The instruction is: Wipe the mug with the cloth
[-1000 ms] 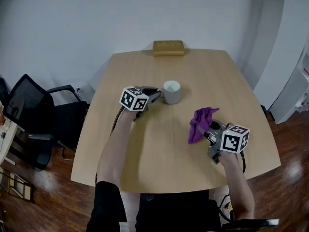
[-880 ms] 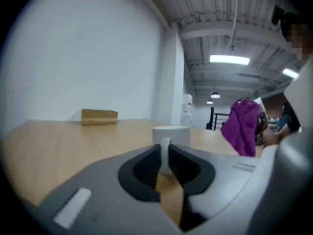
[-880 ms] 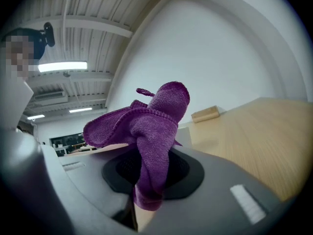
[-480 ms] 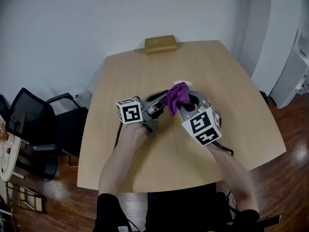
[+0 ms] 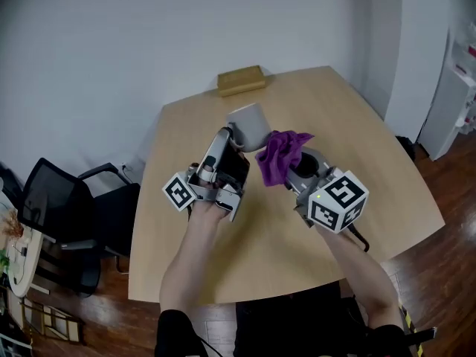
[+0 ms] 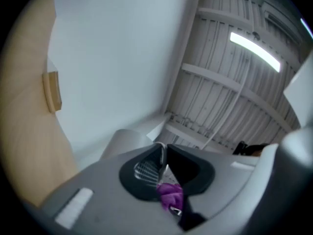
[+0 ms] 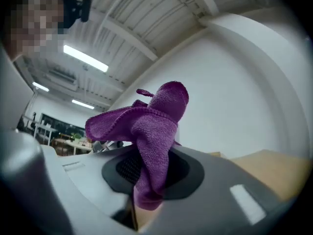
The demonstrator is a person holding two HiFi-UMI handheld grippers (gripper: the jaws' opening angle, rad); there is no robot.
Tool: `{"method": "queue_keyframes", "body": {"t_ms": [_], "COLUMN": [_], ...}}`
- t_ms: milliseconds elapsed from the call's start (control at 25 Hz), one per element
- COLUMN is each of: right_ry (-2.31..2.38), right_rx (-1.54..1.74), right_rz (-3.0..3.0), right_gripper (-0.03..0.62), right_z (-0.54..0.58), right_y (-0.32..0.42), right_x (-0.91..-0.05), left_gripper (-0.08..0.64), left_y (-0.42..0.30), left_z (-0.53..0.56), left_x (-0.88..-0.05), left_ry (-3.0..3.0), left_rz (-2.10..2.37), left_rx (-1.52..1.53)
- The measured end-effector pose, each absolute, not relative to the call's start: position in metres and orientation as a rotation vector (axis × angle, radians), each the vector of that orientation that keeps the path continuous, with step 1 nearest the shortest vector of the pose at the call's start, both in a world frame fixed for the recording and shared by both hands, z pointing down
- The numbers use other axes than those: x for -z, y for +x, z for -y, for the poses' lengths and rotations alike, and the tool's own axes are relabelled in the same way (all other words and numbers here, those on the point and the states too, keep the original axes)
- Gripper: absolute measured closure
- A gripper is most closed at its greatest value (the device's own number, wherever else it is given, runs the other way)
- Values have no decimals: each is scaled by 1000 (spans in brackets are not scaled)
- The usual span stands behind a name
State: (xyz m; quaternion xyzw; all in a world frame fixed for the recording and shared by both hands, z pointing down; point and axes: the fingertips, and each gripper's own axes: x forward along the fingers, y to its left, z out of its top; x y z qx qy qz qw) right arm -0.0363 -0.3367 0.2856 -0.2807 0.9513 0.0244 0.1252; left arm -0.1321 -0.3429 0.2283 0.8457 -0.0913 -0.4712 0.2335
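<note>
Above the desk [image 5: 357, 136], L claw [image 5: 229, 136] is pinching nearly shut on the grey mug [image 5: 249, 123], holding it clear of the top, w/ R claw [image 5: 296, 168] clamping the purple cloth [image 5: 281, 153] just beside it.

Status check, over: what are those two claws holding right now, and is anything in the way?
Left gripper shut on the mug, held up off the table. Right gripper shut on the purple cloth, close beside the mug. Nothing between them.
</note>
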Motion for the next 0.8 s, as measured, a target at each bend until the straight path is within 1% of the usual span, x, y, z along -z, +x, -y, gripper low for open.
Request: {"method": "queue_keyframes", "body": {"t_ms": [80,120,200,320,400,600,800], "right_ry": [-816,-834,-877,-930,-941,-969,-975], "right_rx": [-160,-139,4,253,323,362,366], "right_rz": [-2863,-2931,-3073,-3099,-3048,-2943,-2920], "right_gripper": [509,509,509,509,509,509,509], "right_z": [331,337,357,379,387,397,396], "right_y": [-56,-62,-63,-40,-24,-3,3], "right_x": [-295,-309,-349,-392,-393,-378,-378], "left_gripper": [500,502,503,503,503,503,503], "left_y": [-122,-119,-117,-113,-112,-126,-117], "left_z": [329,323,318,325,343,400,421], "left_x": [-220,-218,-218,-238,-260,-329,-370], "left_ry": [2382,2415,2470,2580,2665,2704,2720], "left_rz": [189,166,139,161,221,406,408], "left_rx": [1292,1283,1262,1149,1007,636,389]}}
